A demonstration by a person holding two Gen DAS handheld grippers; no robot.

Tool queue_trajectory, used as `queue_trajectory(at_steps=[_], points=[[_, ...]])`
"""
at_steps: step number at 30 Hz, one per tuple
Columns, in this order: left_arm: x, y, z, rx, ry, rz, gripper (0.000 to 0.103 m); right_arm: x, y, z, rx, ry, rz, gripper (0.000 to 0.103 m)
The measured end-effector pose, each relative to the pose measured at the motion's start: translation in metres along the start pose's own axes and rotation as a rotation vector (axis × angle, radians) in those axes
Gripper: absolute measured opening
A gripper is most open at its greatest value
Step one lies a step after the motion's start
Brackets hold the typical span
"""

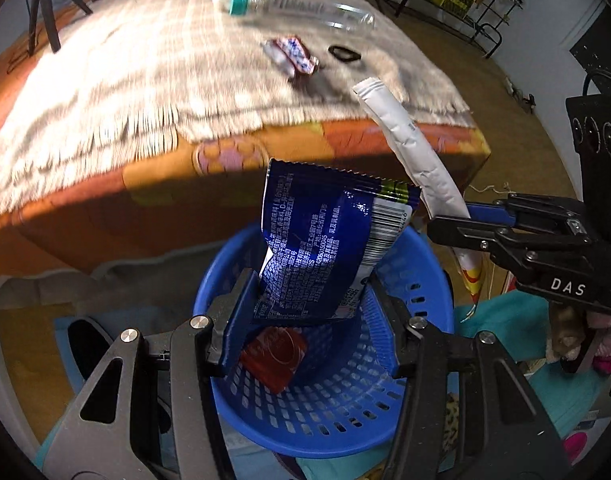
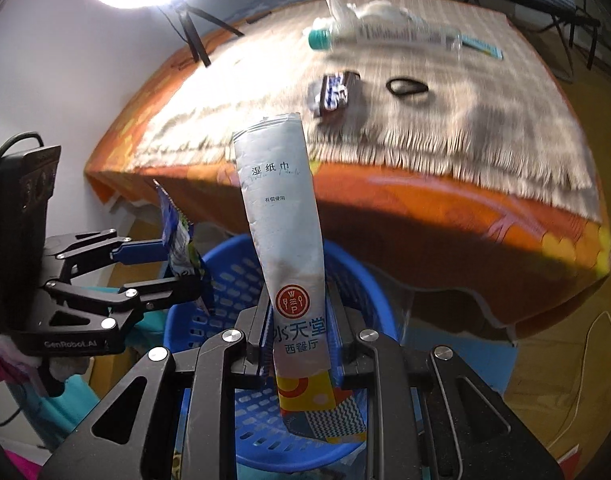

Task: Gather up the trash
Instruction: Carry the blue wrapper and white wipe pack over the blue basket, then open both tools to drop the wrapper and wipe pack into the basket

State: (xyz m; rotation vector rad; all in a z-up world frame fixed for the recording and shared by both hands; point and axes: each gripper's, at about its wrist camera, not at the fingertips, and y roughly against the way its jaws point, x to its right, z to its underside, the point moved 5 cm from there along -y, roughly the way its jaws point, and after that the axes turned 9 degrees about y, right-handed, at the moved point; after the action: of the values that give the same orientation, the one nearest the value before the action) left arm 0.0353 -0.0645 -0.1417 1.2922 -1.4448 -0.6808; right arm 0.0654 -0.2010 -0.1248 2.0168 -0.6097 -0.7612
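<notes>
Beside the bench (image 1: pixel 345 148), both tools are hovering over the blue basket (image 1: pixel 433 280). Left tool (image 1: pixel 311 300) is gripping a blue wrapper (image 1: pixel 325 240), right tool (image 2: pixel 299 336) a wet-wipe packet (image 2: pixel 281 208); releasing both into the basket seems next.

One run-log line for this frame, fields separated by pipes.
left gripper: shut on blue snack bag | right gripper: shut on wet-wipe sachet | both over blue basket | on table: bottle, wrapper

My left gripper (image 1: pixel 311 304) and right gripper (image 2: pixel 299 336) are crowding the blue basket (image 1: pixel 433 264) mouth, each holding a wrapper upright over it. A red packet (image 1: pixel 273 354) is lying inside, leaving room around it. The table edge (image 2: pixel 385 200) is overhanging just beyond the basket's far rim.
</notes>
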Motion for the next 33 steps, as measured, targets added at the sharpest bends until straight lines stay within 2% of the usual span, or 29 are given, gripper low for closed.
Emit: queue_trajectory(at_steps=[7, 19, 21, 23, 26, 30, 33], points=[[-0.014, -0.014, 0.029, -0.062, 0.018, -0.011, 0.054, -0.004, -0.021, 0.011, -0.051, -0.004, -0.010, 0.021], [-0.019, -0.030, 0.046, -0.122, 0.009, -0.016, 0.054, -0.012, -0.045, 0.019, -0.113, 0.022, -0.007, 0.021], [-0.018, -0.031, 0.048, -0.129, 0.006, -0.018, 0.056, -0.013, -0.047, 0.020, -0.117, 0.021, -0.007, 0.021], [-0.017, -0.032, 0.050, -0.129, 0.005, -0.019, 0.064, -0.014, -0.048, 0.020, -0.123, 0.022, -0.004, 0.022], [-0.017, -0.032, 0.049, -0.129, -0.001, -0.018, 0.064, -0.013, -0.051, 0.021, -0.134, 0.020, 0.010, 0.025], [-0.017, -0.034, 0.051, -0.135, -0.005, -0.024, 0.064, -0.012, -0.053, 0.022, -0.146, 0.011, 0.018, 0.039], [-0.017, -0.036, 0.051, -0.145, -0.003, -0.024, 0.064, -0.011, -0.049, 0.023, -0.143, 0.011, 0.025, 0.042]])
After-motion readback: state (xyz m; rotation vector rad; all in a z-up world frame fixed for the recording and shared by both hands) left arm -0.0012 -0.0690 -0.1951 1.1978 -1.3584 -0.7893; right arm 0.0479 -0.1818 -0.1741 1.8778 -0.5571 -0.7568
